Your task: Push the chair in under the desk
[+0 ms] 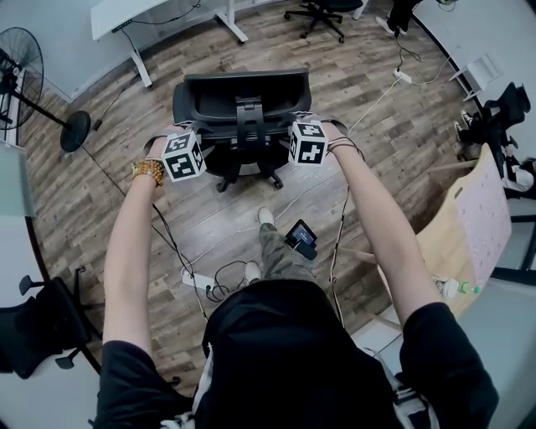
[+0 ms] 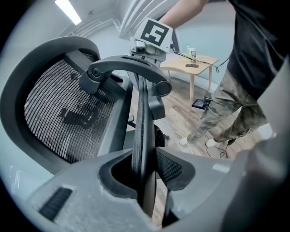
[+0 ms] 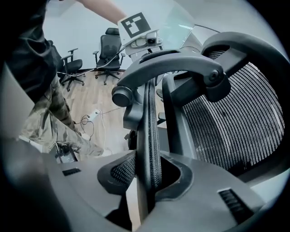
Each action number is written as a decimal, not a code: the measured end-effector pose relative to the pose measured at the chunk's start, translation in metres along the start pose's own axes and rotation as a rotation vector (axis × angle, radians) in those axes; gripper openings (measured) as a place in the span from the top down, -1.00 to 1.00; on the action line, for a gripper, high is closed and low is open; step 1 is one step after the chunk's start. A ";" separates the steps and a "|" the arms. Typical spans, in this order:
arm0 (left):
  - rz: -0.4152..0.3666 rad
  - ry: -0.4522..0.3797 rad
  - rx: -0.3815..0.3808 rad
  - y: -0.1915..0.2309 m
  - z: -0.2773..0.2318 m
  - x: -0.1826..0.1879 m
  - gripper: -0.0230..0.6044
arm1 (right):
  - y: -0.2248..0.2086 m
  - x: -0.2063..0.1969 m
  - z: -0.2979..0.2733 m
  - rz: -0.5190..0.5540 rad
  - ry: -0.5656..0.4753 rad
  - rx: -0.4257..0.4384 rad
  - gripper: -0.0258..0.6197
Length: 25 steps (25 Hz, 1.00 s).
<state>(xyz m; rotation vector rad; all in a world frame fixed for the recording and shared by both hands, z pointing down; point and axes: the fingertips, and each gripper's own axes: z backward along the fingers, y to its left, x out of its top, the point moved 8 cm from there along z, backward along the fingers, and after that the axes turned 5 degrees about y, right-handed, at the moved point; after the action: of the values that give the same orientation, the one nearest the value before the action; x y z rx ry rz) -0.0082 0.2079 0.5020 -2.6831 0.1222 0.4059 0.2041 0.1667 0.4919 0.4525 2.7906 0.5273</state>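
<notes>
Floor fan (image 1: 18, 60), power strip (image 1: 198, 281), wooden table (image 1: 435, 243)

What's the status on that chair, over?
Left gripper shut on chair, right gripper too. Chair stands short of white desk. Fan off left, not blocking.

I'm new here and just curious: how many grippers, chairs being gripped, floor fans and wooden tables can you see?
Grippers: 2 (left gripper, right gripper)
Chair, gripped: 1
Floor fan: 1
Wooden table: 1
Total: 5
</notes>
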 end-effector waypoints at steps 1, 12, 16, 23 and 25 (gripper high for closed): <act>0.001 0.000 0.001 0.003 -0.001 0.000 0.52 | -0.003 -0.002 -0.001 0.002 0.000 0.000 0.59; 0.017 0.003 0.002 0.036 -0.015 -0.007 0.52 | -0.039 -0.007 -0.016 0.017 0.000 0.010 0.60; 0.023 0.004 -0.003 0.047 -0.019 -0.007 0.52 | -0.051 -0.011 -0.019 0.024 -0.003 0.016 0.60; 0.038 0.009 -0.008 0.058 -0.023 -0.005 0.52 | -0.065 -0.016 -0.023 0.042 -0.012 0.022 0.61; 0.043 0.011 -0.007 0.062 -0.025 -0.006 0.52 | -0.068 -0.018 -0.025 0.044 -0.013 0.025 0.61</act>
<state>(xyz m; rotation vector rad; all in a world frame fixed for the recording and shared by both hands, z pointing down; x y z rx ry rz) -0.0161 0.1415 0.5015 -2.6943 0.1816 0.4056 0.1951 0.0922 0.4913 0.5219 2.7836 0.4980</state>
